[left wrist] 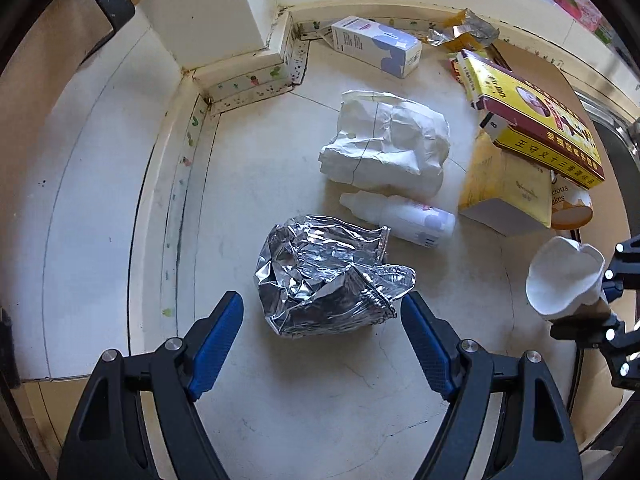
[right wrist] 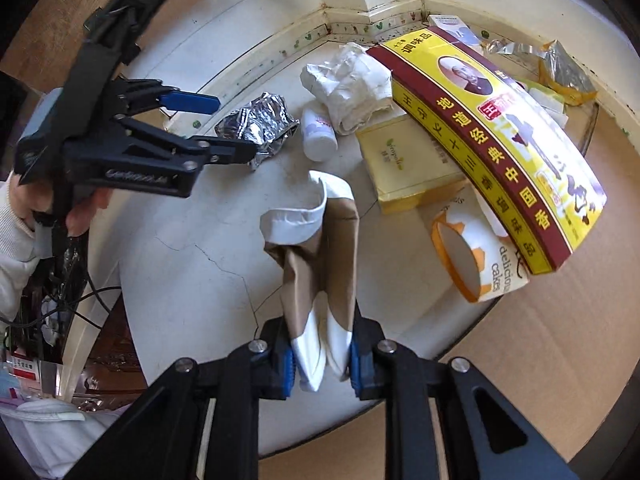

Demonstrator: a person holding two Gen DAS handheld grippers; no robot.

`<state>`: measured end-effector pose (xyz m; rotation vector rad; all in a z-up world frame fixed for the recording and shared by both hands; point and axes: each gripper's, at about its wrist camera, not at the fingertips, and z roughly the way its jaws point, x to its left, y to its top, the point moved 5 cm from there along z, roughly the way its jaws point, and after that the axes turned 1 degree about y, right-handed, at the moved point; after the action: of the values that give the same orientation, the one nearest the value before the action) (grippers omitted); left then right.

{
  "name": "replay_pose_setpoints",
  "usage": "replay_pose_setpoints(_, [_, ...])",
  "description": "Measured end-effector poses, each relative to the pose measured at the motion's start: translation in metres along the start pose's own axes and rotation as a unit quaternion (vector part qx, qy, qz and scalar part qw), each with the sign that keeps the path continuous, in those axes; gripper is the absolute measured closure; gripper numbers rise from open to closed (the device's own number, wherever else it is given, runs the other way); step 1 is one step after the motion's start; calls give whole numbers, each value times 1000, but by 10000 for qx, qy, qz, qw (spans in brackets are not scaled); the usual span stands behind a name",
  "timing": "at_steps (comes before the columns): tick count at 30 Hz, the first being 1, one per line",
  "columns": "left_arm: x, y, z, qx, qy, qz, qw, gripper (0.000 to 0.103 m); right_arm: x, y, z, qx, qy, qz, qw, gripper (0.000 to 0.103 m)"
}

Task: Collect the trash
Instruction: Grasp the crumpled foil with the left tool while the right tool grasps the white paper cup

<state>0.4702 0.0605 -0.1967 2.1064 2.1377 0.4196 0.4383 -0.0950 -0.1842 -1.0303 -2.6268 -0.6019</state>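
Left wrist view: left gripper [left wrist: 322, 314] spread wide around crumpled foil bag [left wrist: 320, 276] on surface [left wrist: 280, 392], untouched. Right wrist view: crushed paper cup [right wrist: 320, 264] clamped by right gripper [right wrist: 322, 364]; "delicious cakes" read on tub [right wrist: 476, 264] under yellow seasoning box [right wrist: 500, 136].

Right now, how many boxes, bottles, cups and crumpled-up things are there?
Boxes: 3 (white and blue box, red and yellow box, pale yellow box)
Bottles: 1 (white bottle)
Paper cups: 2 (squashed cup in the right gripper, cake cup)
Crumpled things: 3 (foil bag, white paper, torn wrapper)
Total: 9
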Motion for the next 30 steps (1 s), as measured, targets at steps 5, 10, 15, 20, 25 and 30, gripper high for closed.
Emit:
replay_pose_setpoints(5, [6,7,19,245,-46,-200,9995,23,1,0,-3,-69,95,85,9999,83])
replay_pose_setpoints(10, [5,16,32,260,27,-227,9994,23,-6,-11,-14,-154,168,283,9993,83])
replay_pose_setpoints(15, [6,20,37,184,-5,-340,9993,25,-8,-18,-18,-219,269,470,9983,83])
replay_pose_setpoints(20, [1,15,24,24,48,-217,9998,25,-2,-26,-21,-266,271,550,9978,83])
replay_pose_setpoints(25, [-3,-4,3,-186,1,-238,9995,26,11,-31,-26,-353,226,607,9973,83])
replay_pose_setpoints(30, [-11,-36,-28,-416,-200,-133,9988,26,28,-42,-33,-478,168,801,9955,83])
